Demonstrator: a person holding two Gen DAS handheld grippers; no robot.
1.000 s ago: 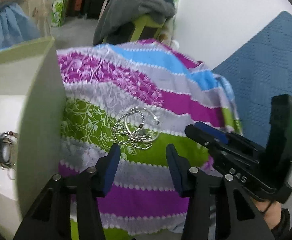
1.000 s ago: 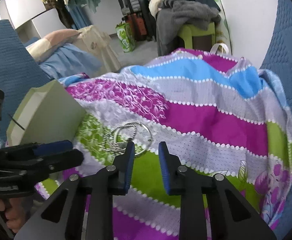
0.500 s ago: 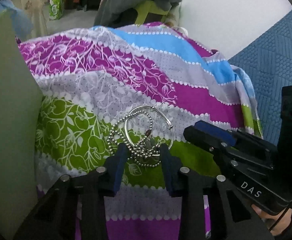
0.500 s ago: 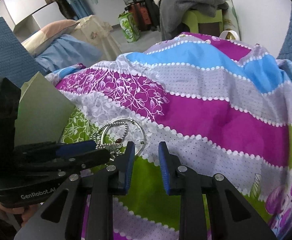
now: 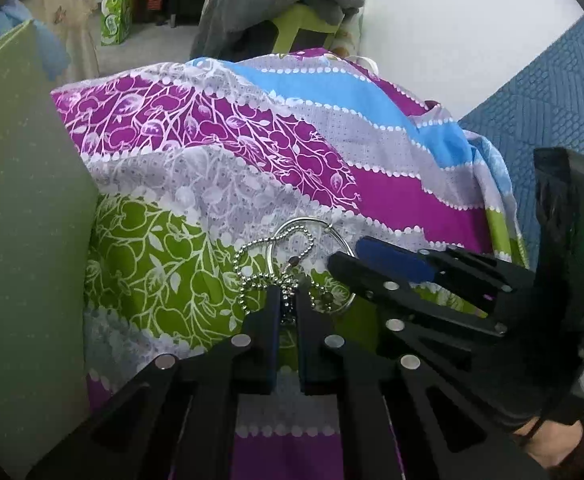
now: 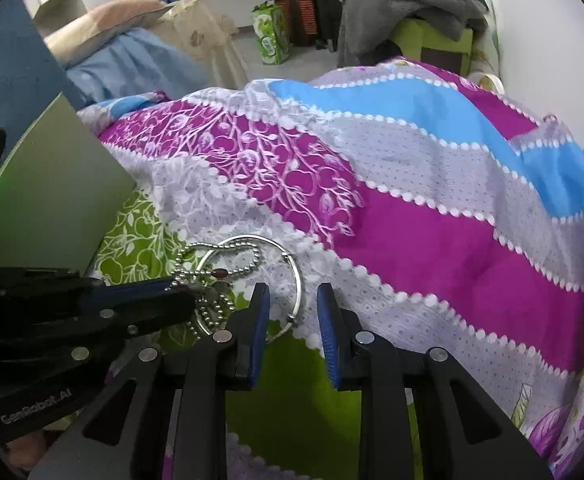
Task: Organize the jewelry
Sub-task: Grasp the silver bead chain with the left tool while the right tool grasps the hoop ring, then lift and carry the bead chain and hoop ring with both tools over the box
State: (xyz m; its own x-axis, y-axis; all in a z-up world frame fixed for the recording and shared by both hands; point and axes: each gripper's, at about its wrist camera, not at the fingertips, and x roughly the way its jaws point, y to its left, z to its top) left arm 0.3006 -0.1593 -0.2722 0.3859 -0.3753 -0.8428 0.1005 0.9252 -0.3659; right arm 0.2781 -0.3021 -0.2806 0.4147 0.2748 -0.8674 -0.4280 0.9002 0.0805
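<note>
Fingers of your left gripper [image 5: 288,312] were pinched on the ball chain [image 5: 252,276], tangled with the silver bangle [image 6: 292,276] on the patterned bedspread [image 6: 432,240]. Your right gripper [image 6: 294,316] stood apart over the bangle's near edge, holding nothing. My advice was to lift the chain slowly and pin the bangle, so they separated. Beyond sat the pale green box [image 5: 20,220].

Lying on the bedspread [image 5: 220,184]: bead chain [image 5: 252,276] tangled across bangle [image 5: 312,226], just right of the box wall [image 5: 24,220], left gripper [image 5: 286,312] over the chain, right gripper [image 6: 292,312] beside the bangle's near edge.
</note>
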